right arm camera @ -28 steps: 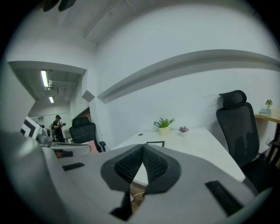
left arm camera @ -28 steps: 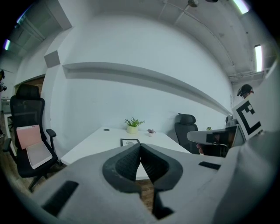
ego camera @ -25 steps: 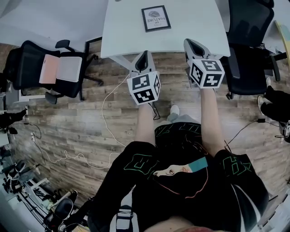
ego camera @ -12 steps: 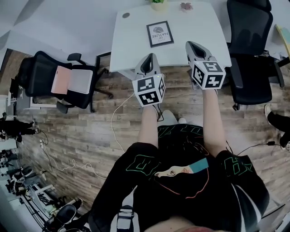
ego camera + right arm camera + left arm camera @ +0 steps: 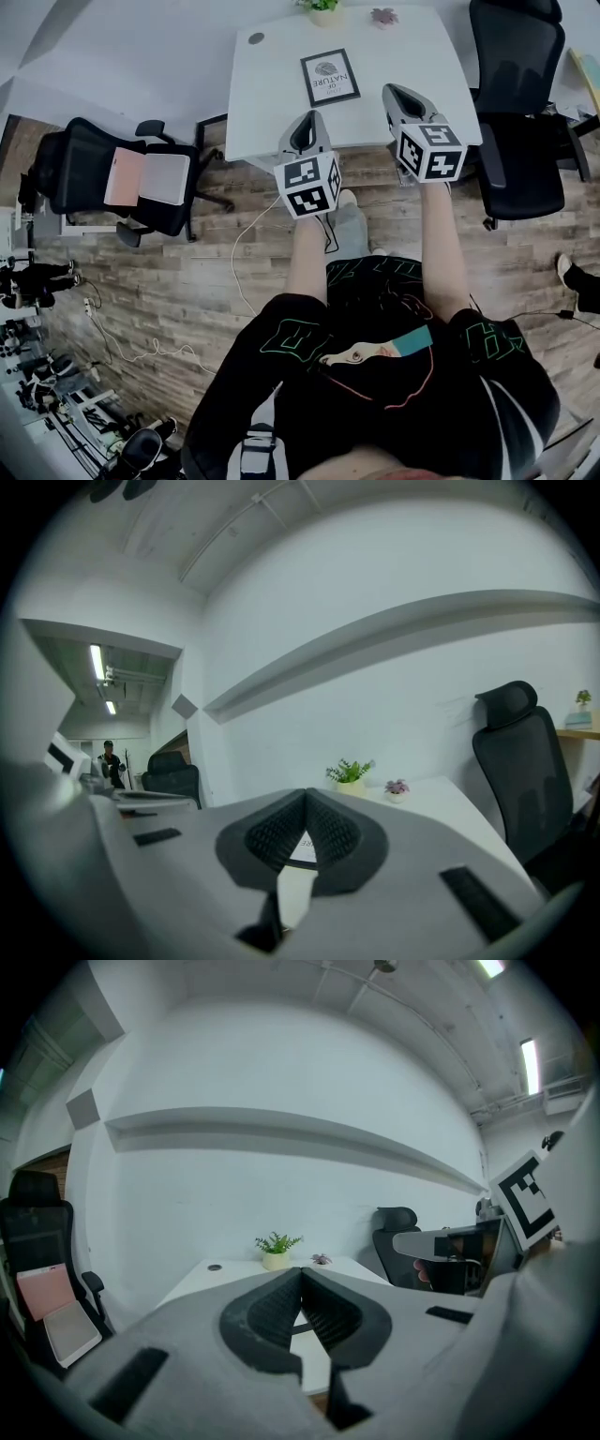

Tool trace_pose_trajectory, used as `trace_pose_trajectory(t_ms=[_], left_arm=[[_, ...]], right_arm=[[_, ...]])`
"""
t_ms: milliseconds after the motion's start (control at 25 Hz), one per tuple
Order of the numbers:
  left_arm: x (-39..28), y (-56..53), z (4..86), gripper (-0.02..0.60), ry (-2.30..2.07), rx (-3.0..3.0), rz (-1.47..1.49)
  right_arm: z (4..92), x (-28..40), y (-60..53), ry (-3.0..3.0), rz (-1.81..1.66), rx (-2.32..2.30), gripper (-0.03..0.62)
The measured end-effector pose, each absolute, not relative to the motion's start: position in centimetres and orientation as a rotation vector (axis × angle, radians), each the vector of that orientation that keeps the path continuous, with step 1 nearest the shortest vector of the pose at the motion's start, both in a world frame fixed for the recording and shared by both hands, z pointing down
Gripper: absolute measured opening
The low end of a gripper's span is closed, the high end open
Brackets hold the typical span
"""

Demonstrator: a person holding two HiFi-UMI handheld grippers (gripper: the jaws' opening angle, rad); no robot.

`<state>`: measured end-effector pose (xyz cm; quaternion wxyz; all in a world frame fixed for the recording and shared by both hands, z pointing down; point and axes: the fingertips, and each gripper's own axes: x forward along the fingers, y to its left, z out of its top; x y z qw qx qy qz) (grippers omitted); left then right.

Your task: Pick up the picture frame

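- White desk (image 5: 272, 103) at 12 o'clock, by a plain white wall (image 5: 281, 1082).
- Black office chair (image 5: 516, 112) at 2 o'clock, just beside the desk.
- Second black chair (image 5: 80, 169) at 10 o'clock, with pink and white pads lying on it.
- Wood-plank floor (image 5: 169, 281), with a white cable (image 5: 233, 251) trailing across it.
- Strip lights (image 5: 530, 1063) on the ceiling.

Dim, flat light; fisheye-warped edges

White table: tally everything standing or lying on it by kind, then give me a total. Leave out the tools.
picture frame: 1
green potted plant: 1
small pink potted flower: 1
Total: 3
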<state>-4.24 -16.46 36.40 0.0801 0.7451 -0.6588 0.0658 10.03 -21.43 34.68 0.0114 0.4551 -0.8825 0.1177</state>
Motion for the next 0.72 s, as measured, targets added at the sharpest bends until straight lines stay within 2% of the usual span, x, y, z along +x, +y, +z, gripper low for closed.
trace_pose_trajectory(t_ms=[720], left_arm=[[-9.1, -25.6, 45.7, 0.0, -1.858, 2.039, 0.296]], right_arm=[[42.9, 5.3, -30.8, -2.603, 0.493, 1.356, 0.005]])
